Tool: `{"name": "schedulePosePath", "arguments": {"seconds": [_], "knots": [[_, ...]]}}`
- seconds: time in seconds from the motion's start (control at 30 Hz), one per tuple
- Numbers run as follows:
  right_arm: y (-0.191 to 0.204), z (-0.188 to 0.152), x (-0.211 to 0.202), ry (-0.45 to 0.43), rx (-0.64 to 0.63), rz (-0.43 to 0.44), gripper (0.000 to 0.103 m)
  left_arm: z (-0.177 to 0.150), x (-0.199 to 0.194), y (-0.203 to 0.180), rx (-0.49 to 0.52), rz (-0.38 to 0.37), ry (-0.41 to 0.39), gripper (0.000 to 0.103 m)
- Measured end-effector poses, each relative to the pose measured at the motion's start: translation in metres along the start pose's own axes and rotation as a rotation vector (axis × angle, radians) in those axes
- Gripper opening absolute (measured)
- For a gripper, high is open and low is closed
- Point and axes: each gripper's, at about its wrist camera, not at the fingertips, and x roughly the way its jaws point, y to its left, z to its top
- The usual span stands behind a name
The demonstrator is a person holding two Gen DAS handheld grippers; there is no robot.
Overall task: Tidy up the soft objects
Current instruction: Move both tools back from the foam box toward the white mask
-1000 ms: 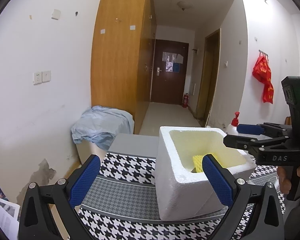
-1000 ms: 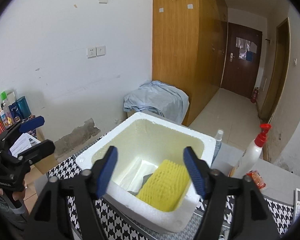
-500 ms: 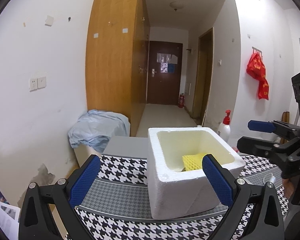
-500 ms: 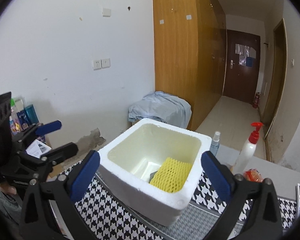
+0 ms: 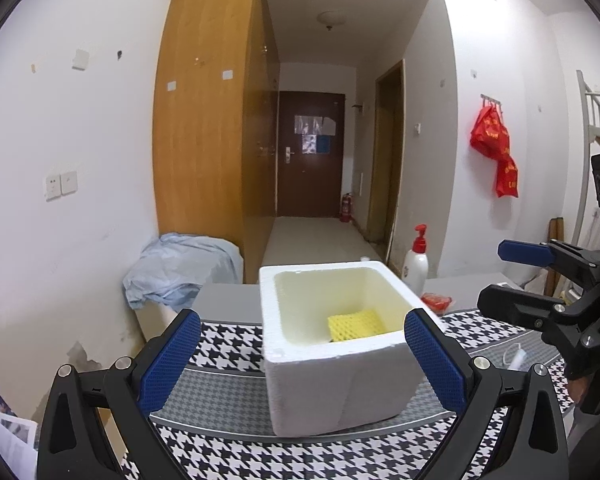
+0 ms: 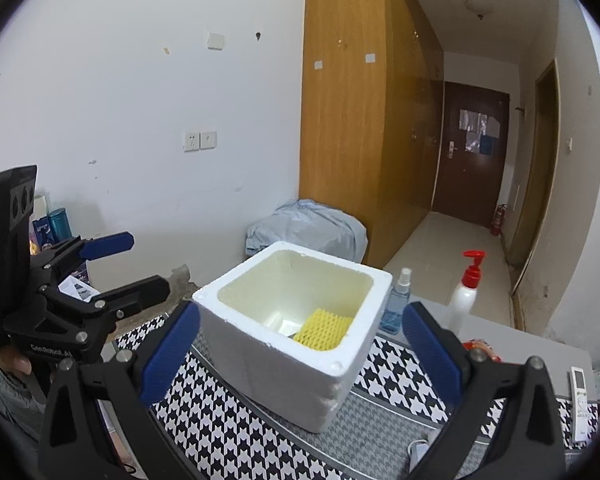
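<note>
Right now your houndstooth cloth (image 5: 228, 344) carries the white foam box (image 5: 340, 380), which stands upright between both tools. Your left gripper (image 5: 300, 352) is spread wide and empty, its blue pads framing the box from the near side without touching it. Your right gripper (image 6: 300, 350) is likewise wide apart and holds nothing, set back from the box. Inside, low against one inner wall, lies the yellow foam net (image 6: 322, 330), well below both sets of fingers.

Matt white foam box (image 5: 340, 384), yellow mesh sponge (image 5: 354, 323)
</note>
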Motion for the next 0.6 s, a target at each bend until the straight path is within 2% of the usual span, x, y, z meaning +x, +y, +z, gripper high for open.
{"name": "schedulePosePath", "arguments": {"seconds": [0.6], "knots": [[-0.022, -0.023, -0.05, -0.041, 0.053, -0.094, 0.102, 0.0, -0.016, -0.043, 0.049, -0.101, -0.026, 0.102]]}}
